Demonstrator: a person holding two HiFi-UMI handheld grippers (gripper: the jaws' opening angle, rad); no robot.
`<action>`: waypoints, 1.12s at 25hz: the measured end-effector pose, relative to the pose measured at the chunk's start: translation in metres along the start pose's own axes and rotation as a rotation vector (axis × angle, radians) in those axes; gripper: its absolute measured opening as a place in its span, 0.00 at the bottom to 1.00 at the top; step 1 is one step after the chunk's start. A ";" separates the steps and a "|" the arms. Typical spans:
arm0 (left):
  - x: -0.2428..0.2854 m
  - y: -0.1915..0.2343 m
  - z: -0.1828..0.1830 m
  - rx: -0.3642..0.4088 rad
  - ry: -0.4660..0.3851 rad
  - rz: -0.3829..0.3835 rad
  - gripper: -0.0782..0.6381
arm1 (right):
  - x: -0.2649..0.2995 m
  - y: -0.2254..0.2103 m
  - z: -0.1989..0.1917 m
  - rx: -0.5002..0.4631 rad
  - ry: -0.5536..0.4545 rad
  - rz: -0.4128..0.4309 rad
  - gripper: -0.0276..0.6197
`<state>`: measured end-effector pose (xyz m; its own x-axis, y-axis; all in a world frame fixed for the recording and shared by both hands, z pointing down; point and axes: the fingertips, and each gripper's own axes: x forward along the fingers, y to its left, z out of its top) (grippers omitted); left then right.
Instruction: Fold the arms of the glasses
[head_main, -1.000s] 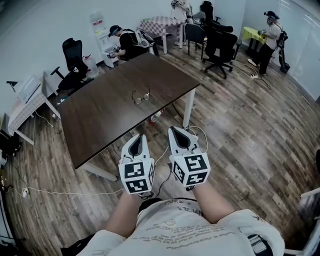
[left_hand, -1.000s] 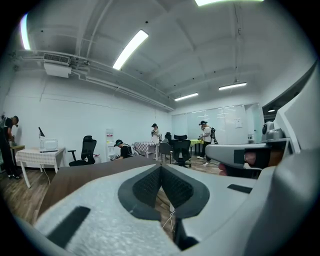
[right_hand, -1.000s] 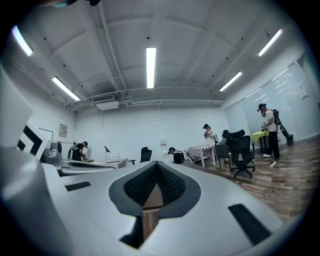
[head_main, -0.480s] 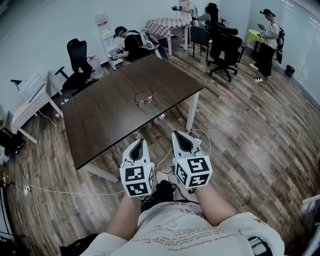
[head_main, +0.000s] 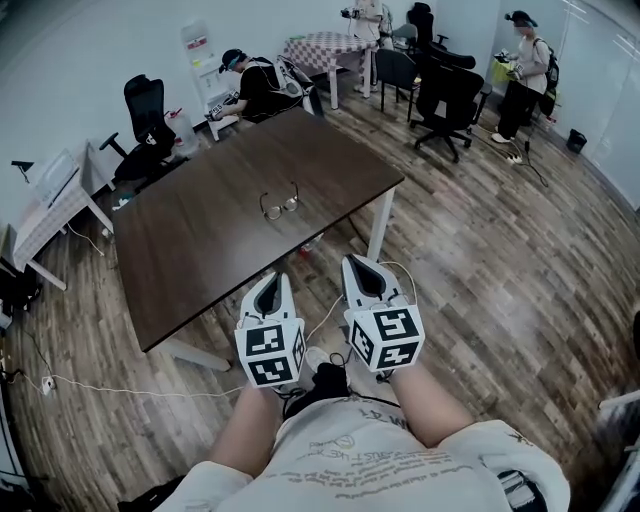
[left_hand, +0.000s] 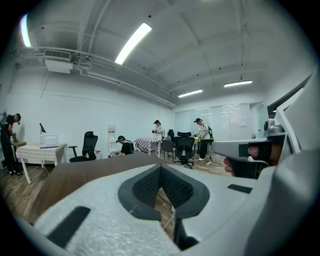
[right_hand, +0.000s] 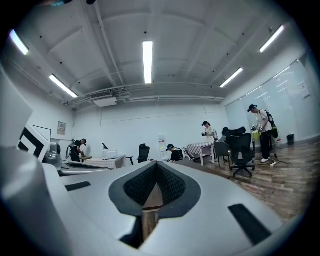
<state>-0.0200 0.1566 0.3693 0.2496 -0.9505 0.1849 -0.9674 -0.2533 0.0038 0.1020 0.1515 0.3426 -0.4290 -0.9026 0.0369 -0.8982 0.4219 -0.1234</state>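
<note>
Floor (head_main: 500, 260): brown wood planks.
Walls (head_main: 80, 60): white.
Table (head_main: 200, 240): big, dark brown.
Chairs (head_main: 447, 95): black, on wheels.
Lights (right_hand: 147, 55): long white bars on the ceiling (right_hand: 190, 40).

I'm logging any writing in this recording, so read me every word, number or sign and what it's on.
No text here can be read.
Shirt print: lines of lettering, too blurred to read.
Wall frame: too small to read.
Sheets on the glass wall: too small to read.
Cubes on the left gripper and right gripper: black-and-white square patterns, no letters.
</note>
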 end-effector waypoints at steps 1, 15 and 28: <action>0.009 0.001 -0.001 -0.002 0.006 -0.002 0.13 | 0.005 -0.005 -0.001 -0.002 0.002 -0.005 0.06; 0.121 0.050 0.002 -0.018 0.055 0.029 0.13 | 0.126 -0.039 -0.008 -0.002 0.058 0.026 0.06; 0.203 0.121 0.029 -0.039 0.049 0.071 0.13 | 0.248 -0.038 0.011 -0.015 0.064 0.068 0.06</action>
<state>-0.0852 -0.0726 0.3787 0.1792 -0.9556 0.2340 -0.9837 -0.1779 0.0268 0.0306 -0.0892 0.3458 -0.4934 -0.8649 0.0923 -0.8682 0.4833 -0.1127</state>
